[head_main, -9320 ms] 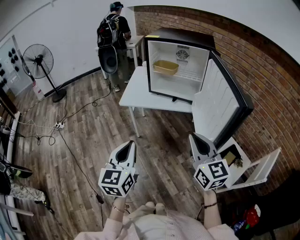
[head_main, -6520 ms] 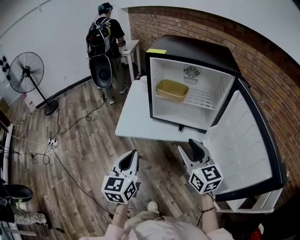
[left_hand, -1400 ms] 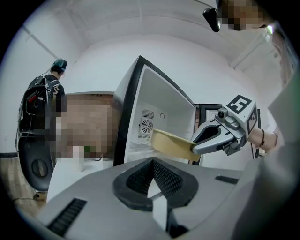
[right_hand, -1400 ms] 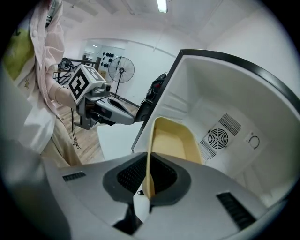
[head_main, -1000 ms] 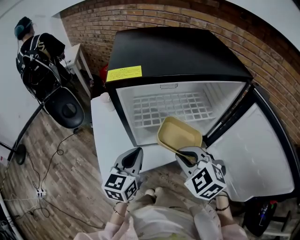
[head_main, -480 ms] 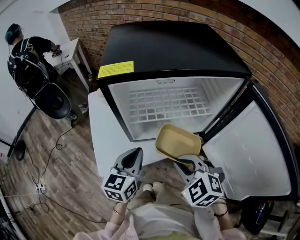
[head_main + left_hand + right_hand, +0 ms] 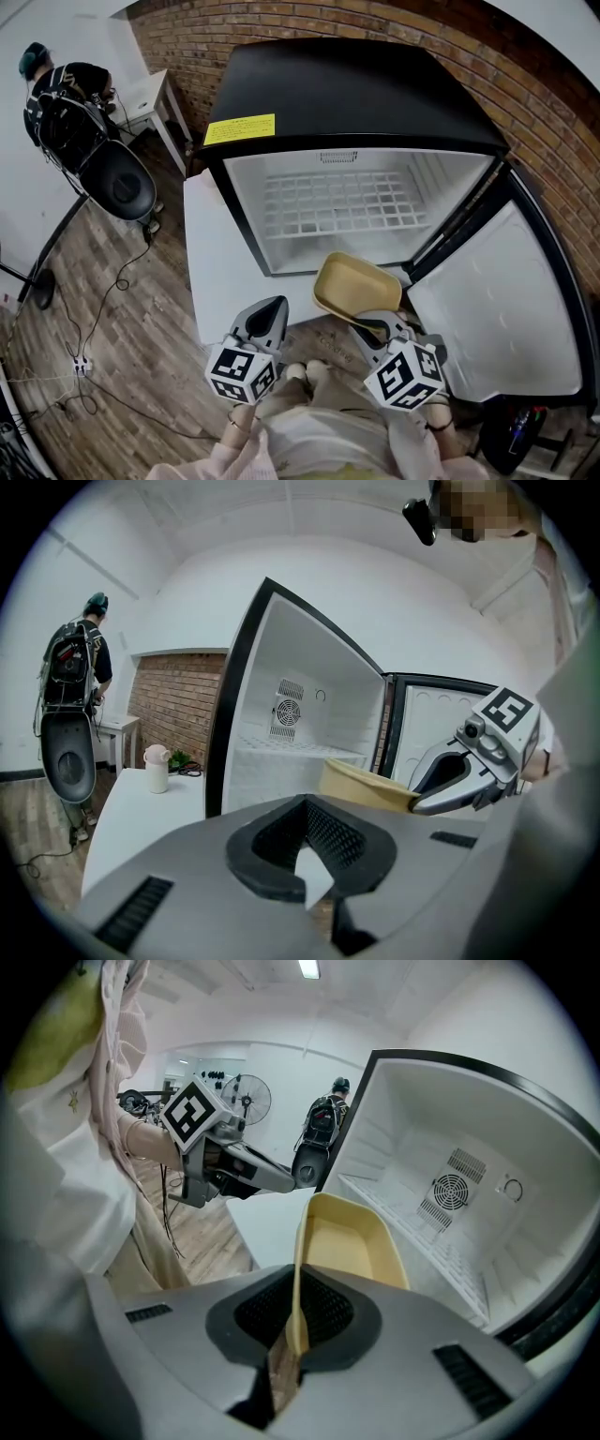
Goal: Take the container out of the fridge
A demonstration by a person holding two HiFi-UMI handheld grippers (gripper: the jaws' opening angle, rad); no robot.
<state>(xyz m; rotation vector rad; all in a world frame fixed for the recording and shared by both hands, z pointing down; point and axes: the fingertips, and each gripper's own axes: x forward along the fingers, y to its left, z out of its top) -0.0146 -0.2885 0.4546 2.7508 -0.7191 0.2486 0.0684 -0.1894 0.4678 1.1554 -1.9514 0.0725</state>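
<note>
The black fridge point(image 7: 356, 84) carries a yellow label point(image 7: 239, 128) at its top front edge; the print is too small to read; each gripper's cube shows black-and-white square markers; no brand name shows anywhere; the right gripper point(image 7: 371, 323) has its fingers clamped on the near wall of the tan container point(image 7: 356, 286), which hangs tilted in the air outside the cabinet, just in front of its lower front edge and above the front edge of the white bench point(image 7: 220, 272); in the right gripper view the wall stands on edge between the pads; the left gripper point(image 7: 273, 307) hovers beside it, fingers together on nothing; the door point(image 7: 497, 309) stands swung wide to the right, its hinge edge near the container; a bare strip of bench lies left of the fridge, with wooden floor point(image 7: 84, 319) beyond it.
</note>
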